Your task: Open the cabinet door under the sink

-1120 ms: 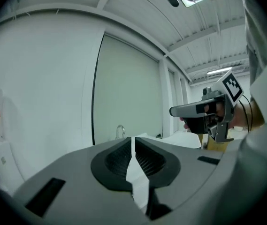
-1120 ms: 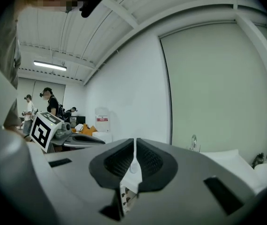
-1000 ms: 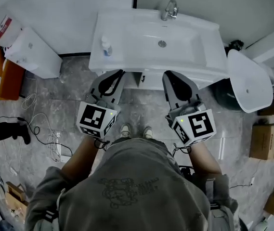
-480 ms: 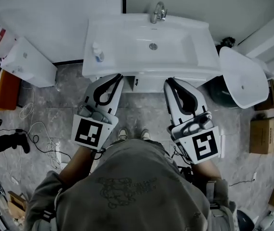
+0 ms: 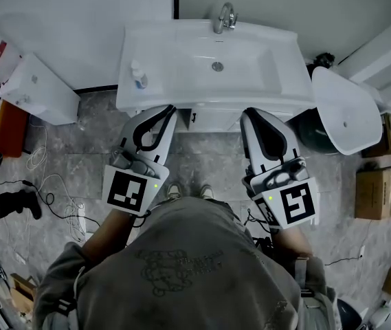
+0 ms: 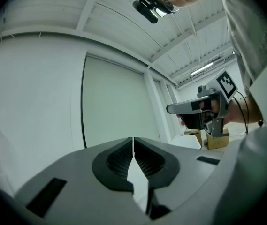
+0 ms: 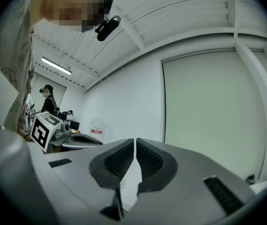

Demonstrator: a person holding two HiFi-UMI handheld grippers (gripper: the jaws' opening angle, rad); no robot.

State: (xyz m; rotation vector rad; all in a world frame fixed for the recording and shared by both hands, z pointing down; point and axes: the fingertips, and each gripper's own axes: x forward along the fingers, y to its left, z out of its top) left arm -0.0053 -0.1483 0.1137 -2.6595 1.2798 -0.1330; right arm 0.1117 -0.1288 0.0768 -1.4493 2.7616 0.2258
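So, white cabinet door [image 5: 216, 120] with a small dark handle [image 5: 194, 117] sits just ahead of the left gripper [image 5: 172, 107] and right gripper [image 5: 246, 111]. Both have jaws together, empty.

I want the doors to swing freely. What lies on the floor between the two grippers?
Head view: bare grey floor between the left gripper and right gripper, with only the person's shoes at its near end.

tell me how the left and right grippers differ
In the head view, the left gripper slants right, before the sink's bottle side; the right gripper slants left, before its bare side. The left gripper's cube and the right gripper's cube bear different markers. Both are shut, empty, pointing toward the sink.
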